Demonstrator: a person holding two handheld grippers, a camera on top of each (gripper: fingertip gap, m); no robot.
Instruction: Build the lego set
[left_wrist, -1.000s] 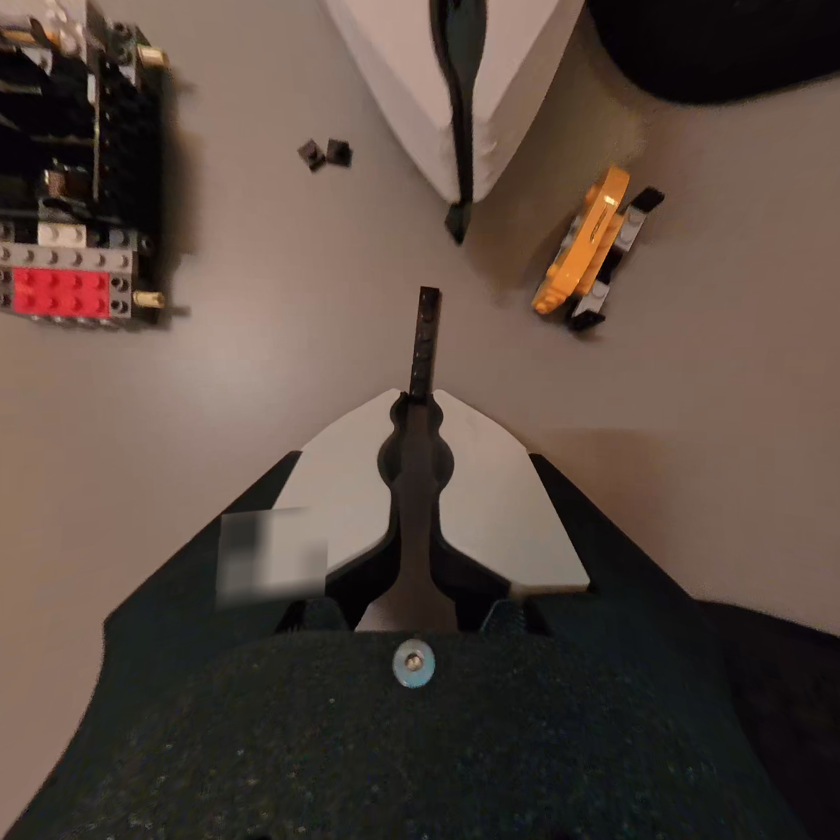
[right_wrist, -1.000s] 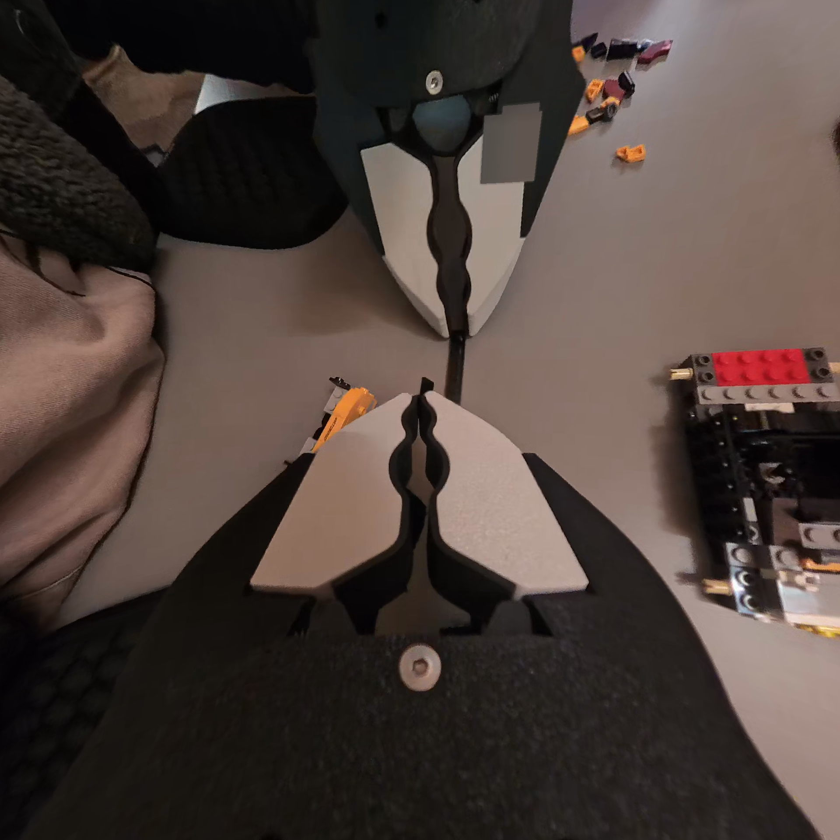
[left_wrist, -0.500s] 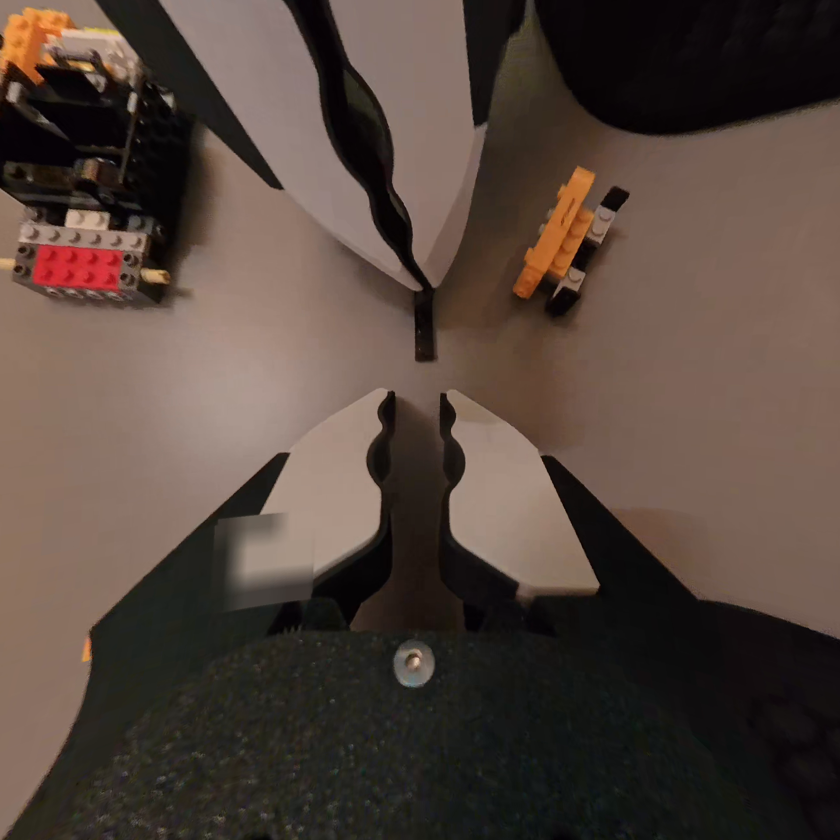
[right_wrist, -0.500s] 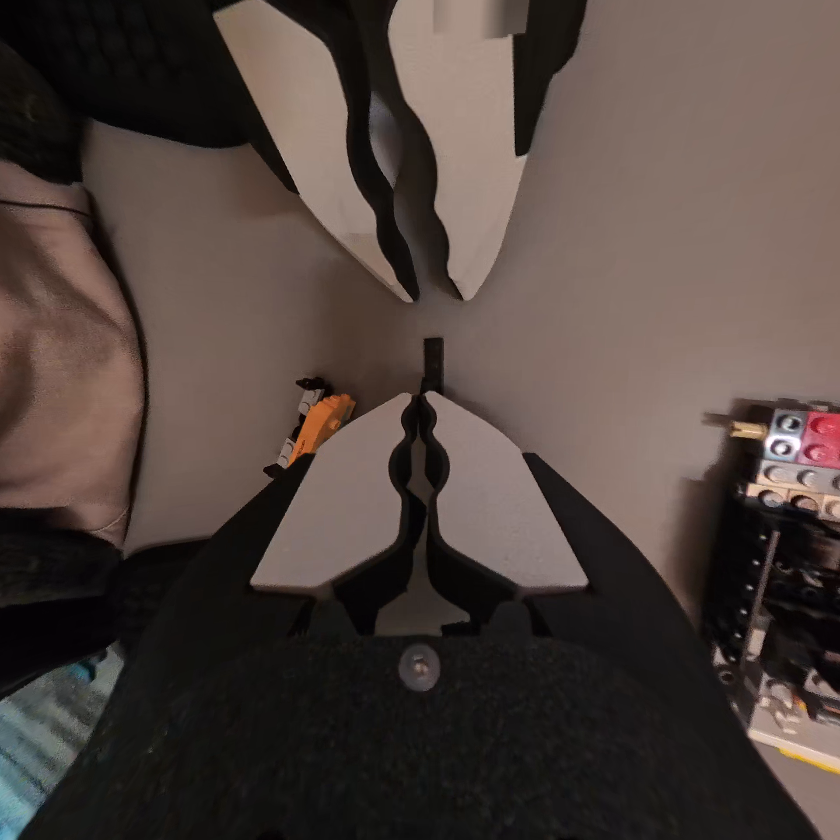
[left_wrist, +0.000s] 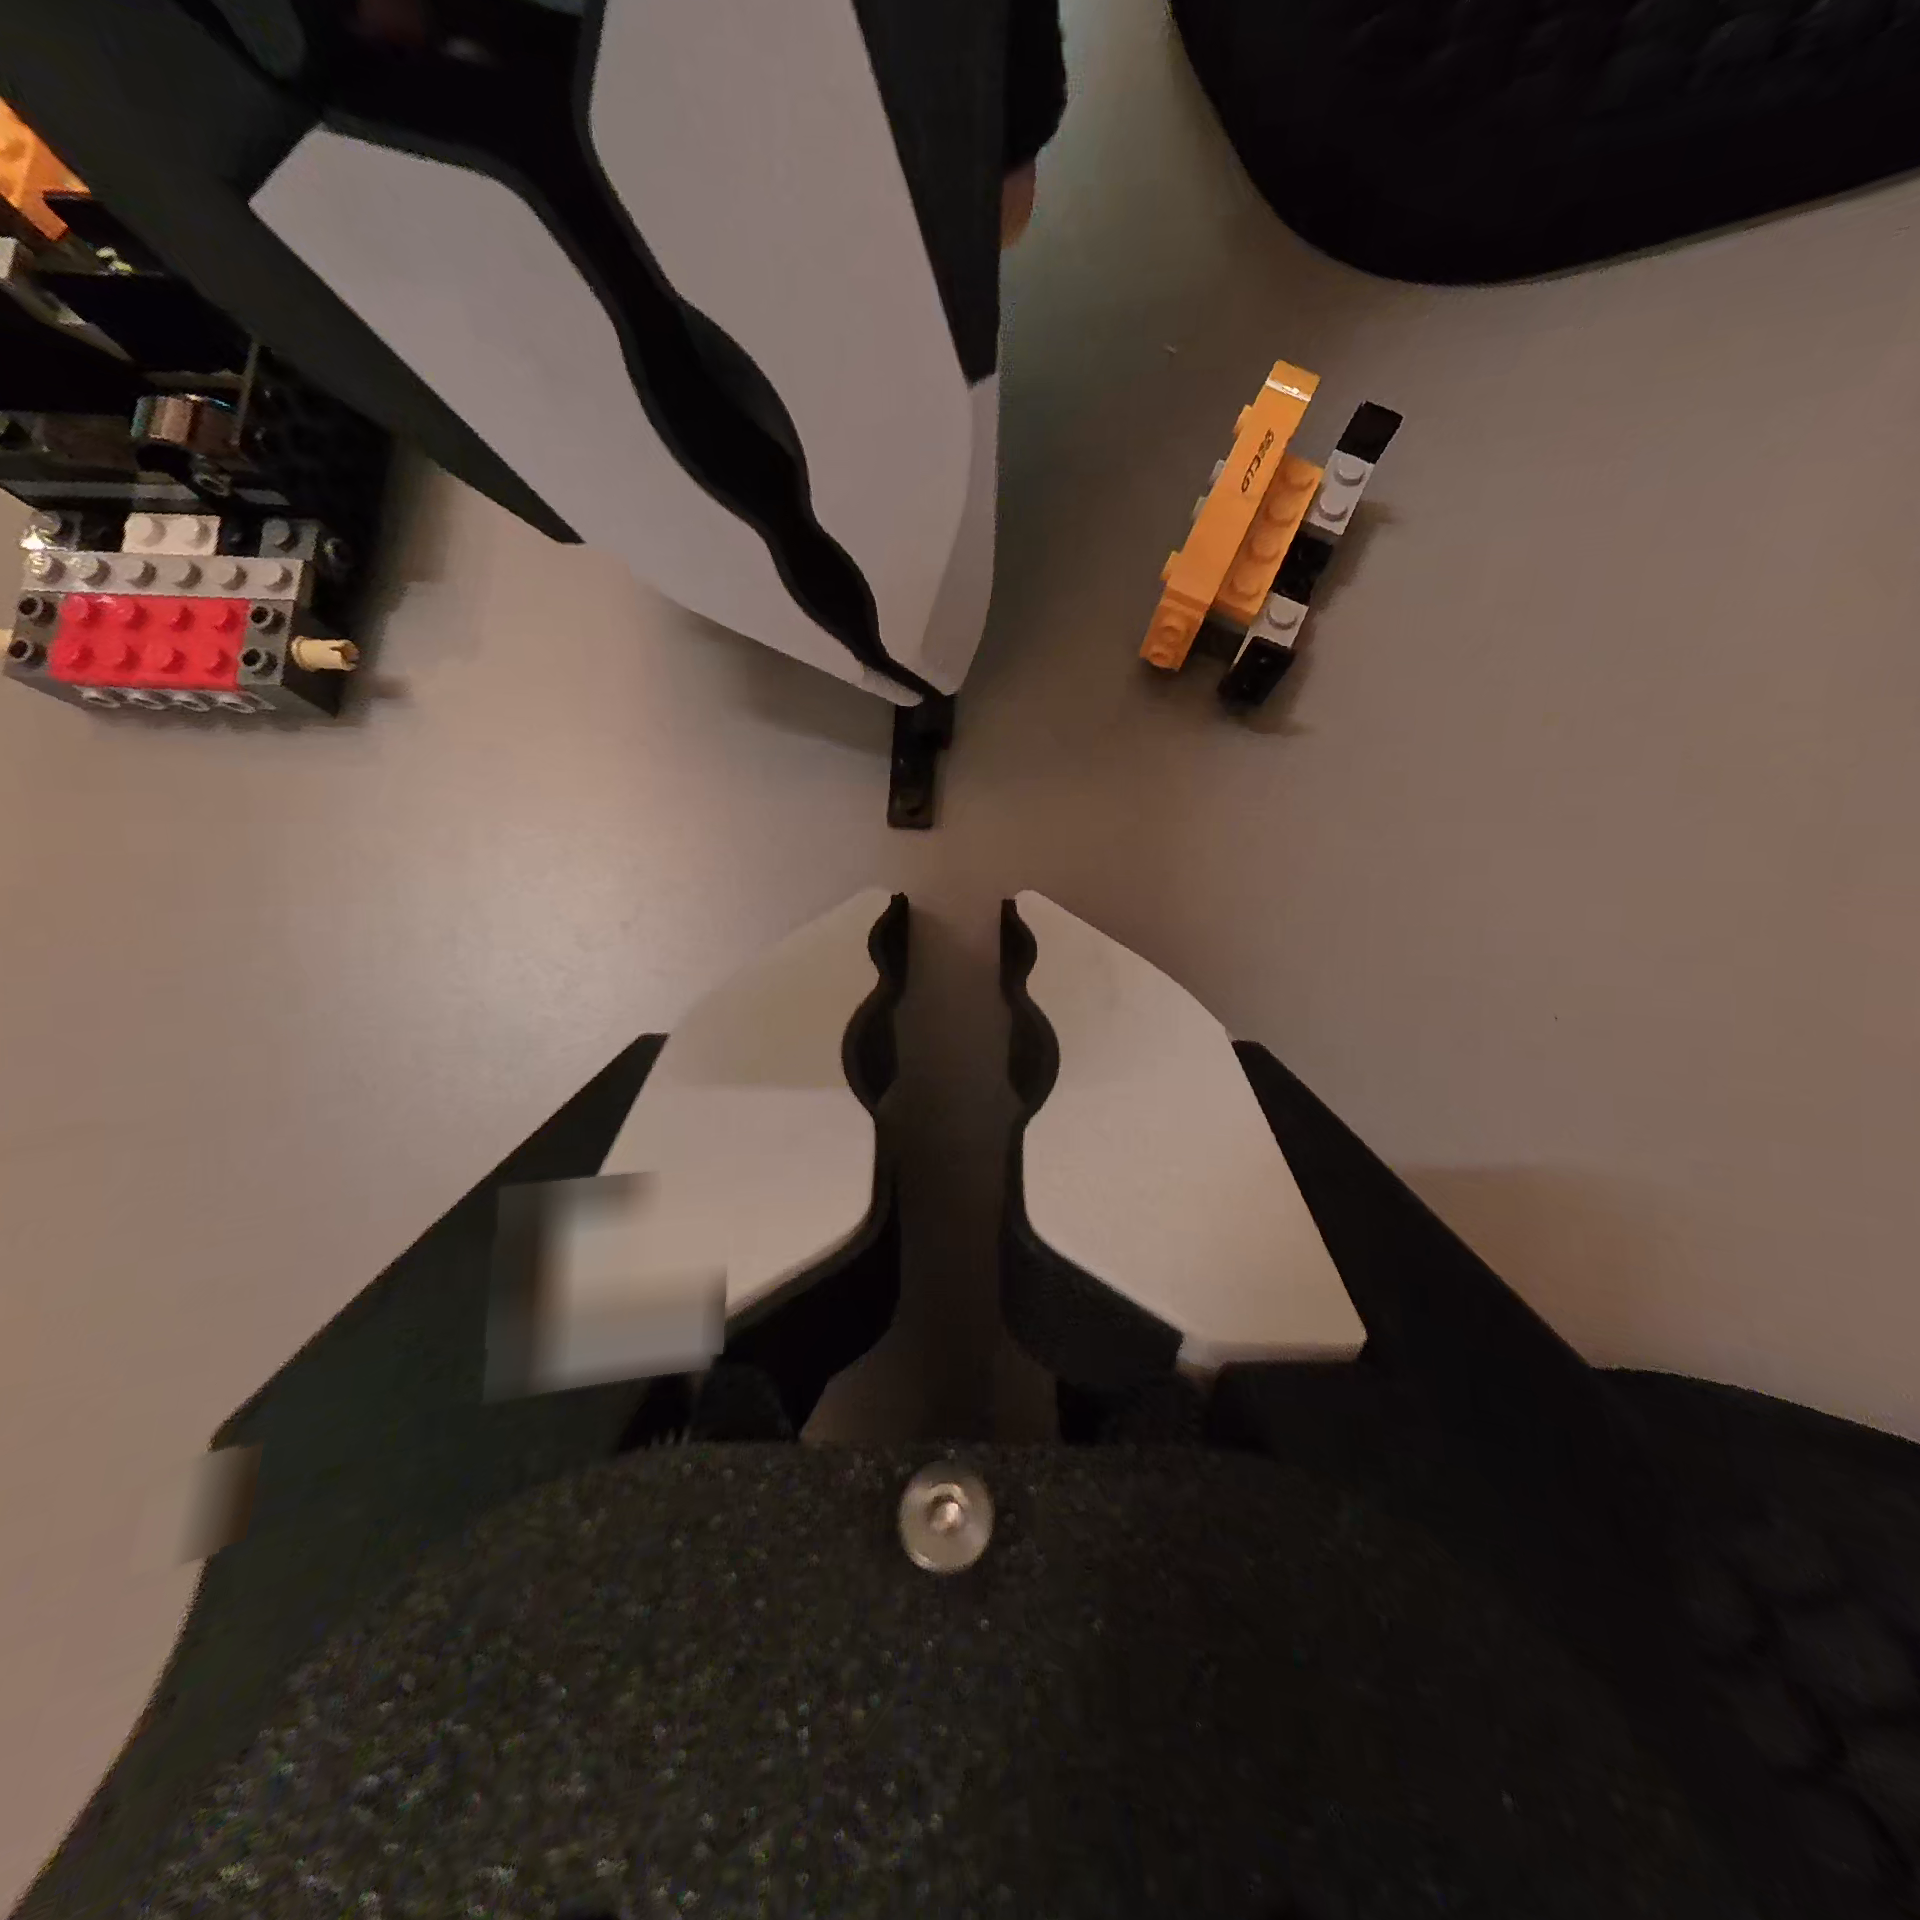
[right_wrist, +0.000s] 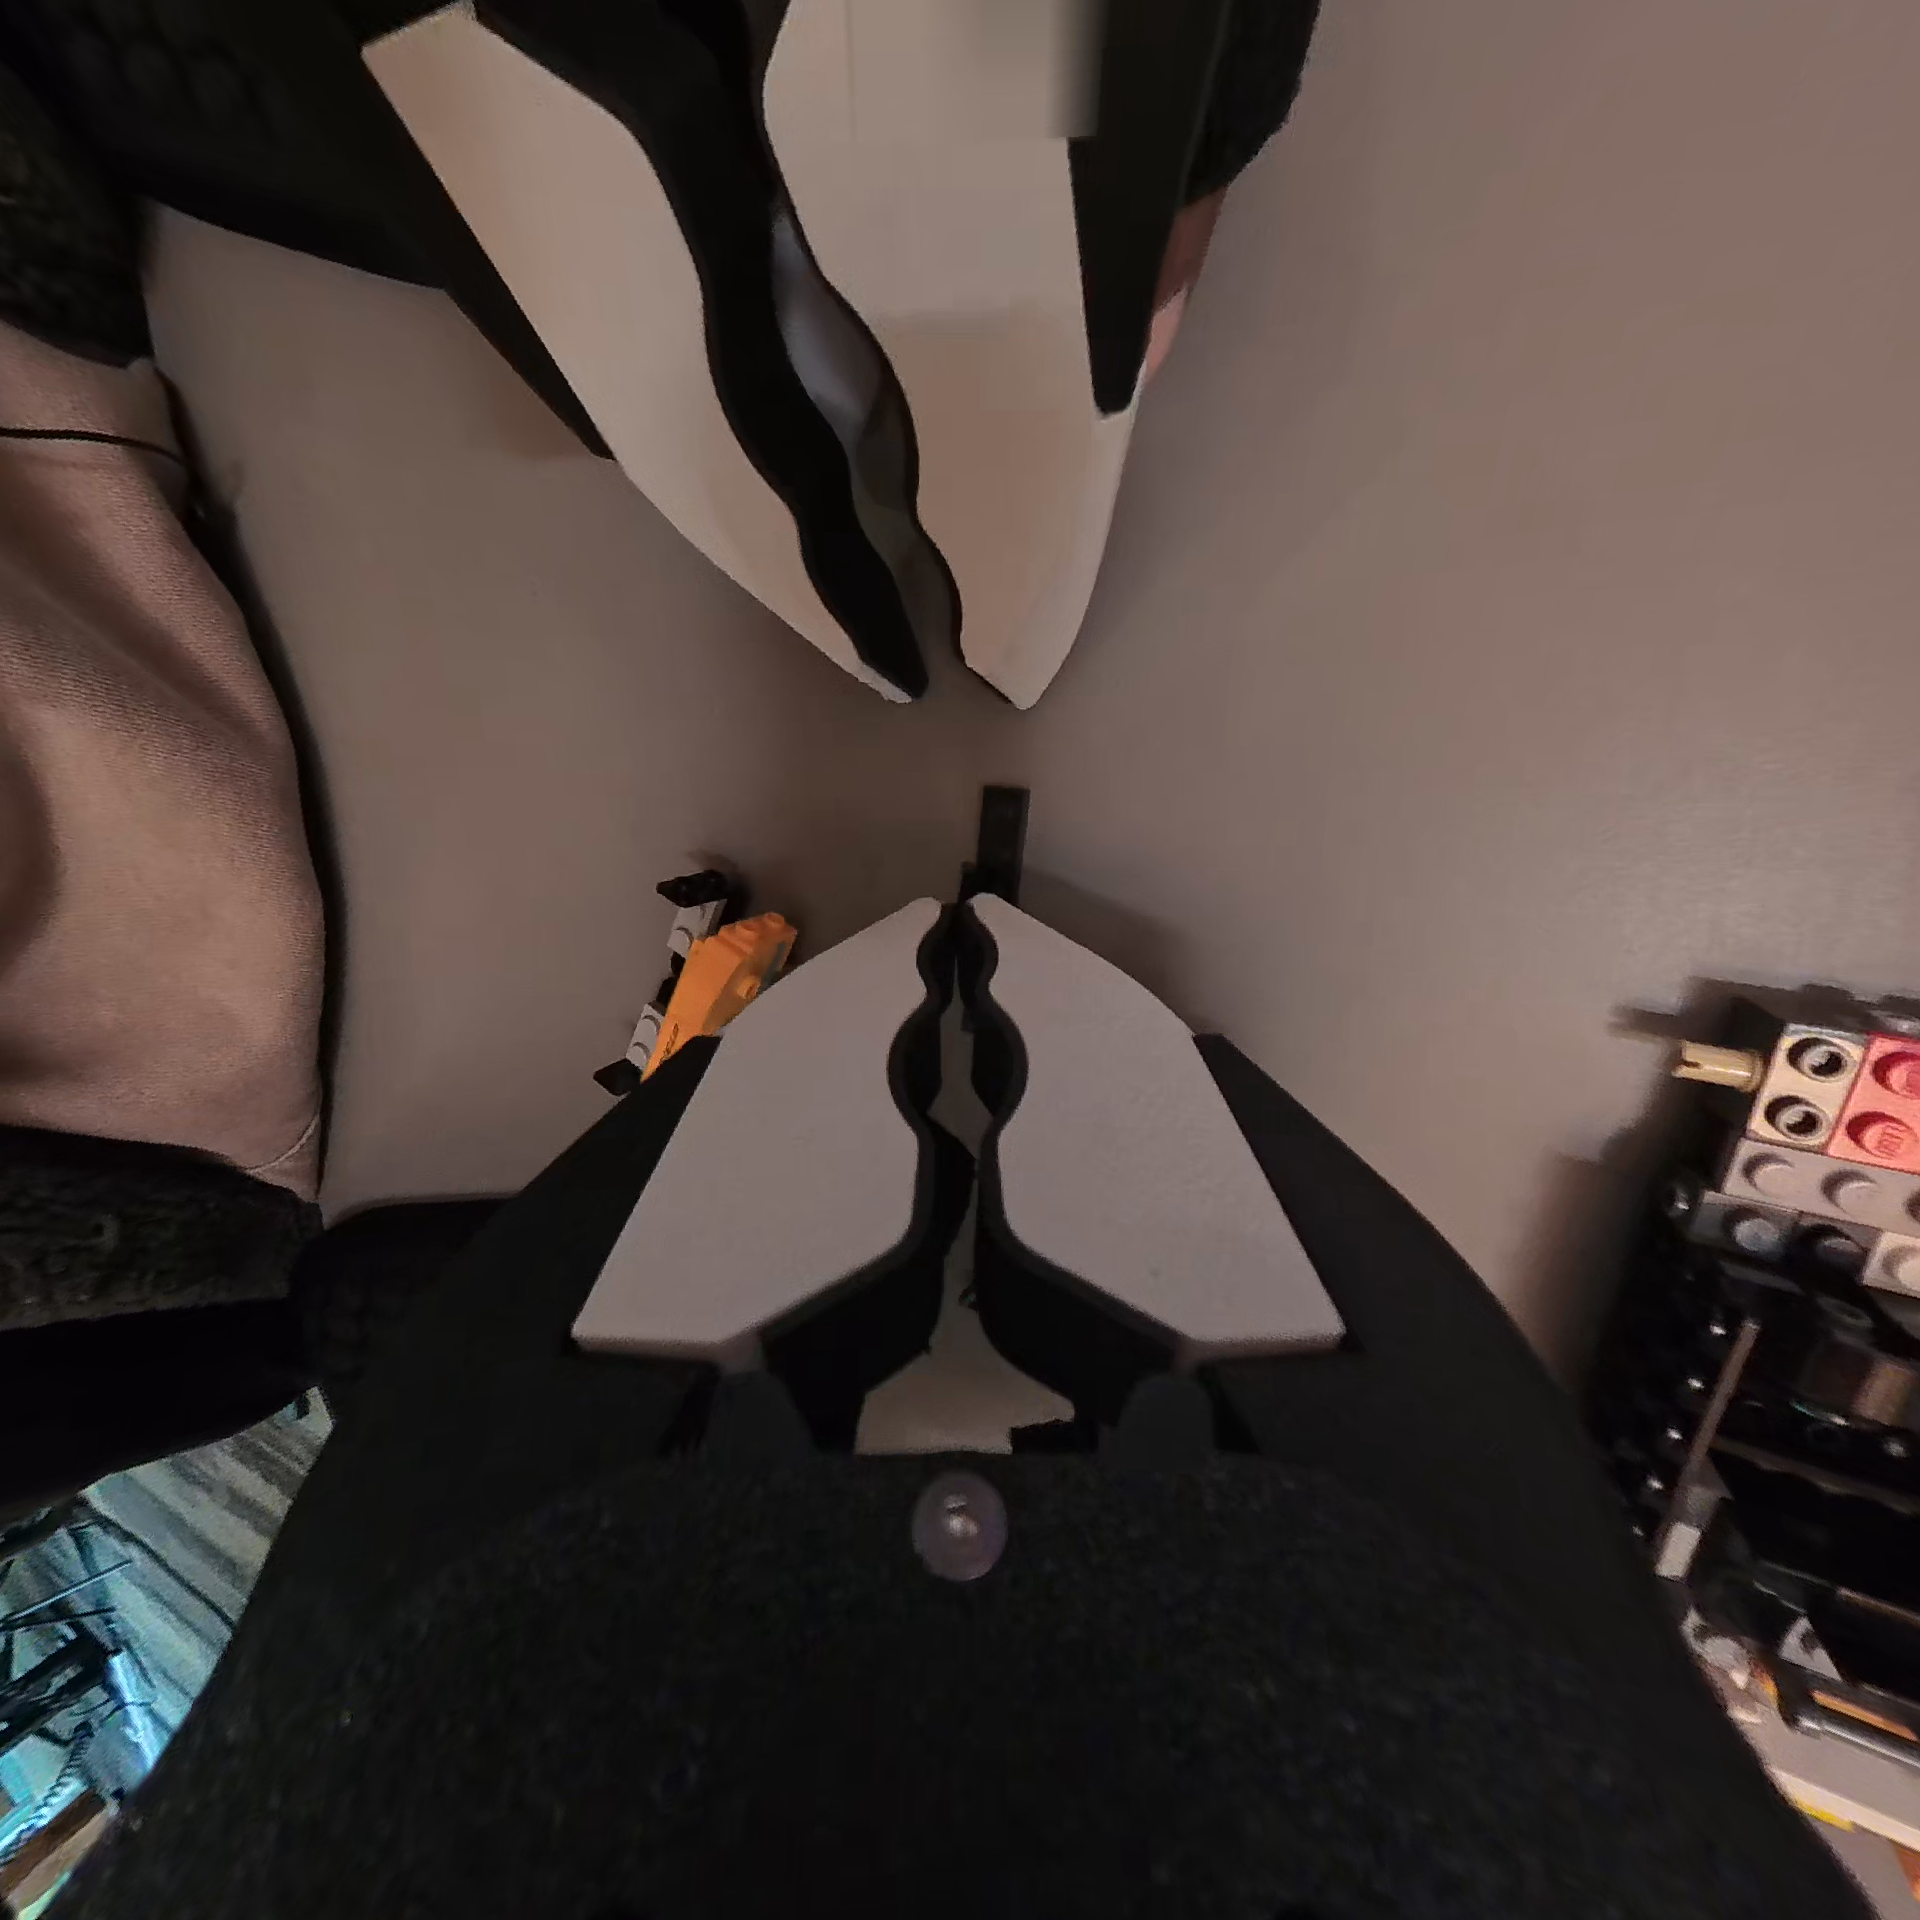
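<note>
Grey table (left_wrist: 416, 987), plain and matte. A thin black strip piece (left_wrist: 920, 764) shows dark against it. The small sub-assembly (left_wrist: 1262, 530) is bright orange with light grey and black bits. On the big model (left_wrist: 156, 613), a red studded patch framed in grey over black. Both grippers: white fingers (left_wrist: 1143, 1143) edged black.

Both my wrist cameras look steeply down at the grey worktop (left_wrist: 416, 1039) from close above, each along its own claw. They face each other: the left view has the right claw (left_wrist: 920, 691) entering from the top, the right view the left claw (right_wrist: 966, 691). Both share the black strip (left_wrist: 914, 769) between them, the orange sub-build (left_wrist: 1247, 530), and the large build (right_wrist: 1787, 1299), blurred, I think, at the right view's edge.
</note>
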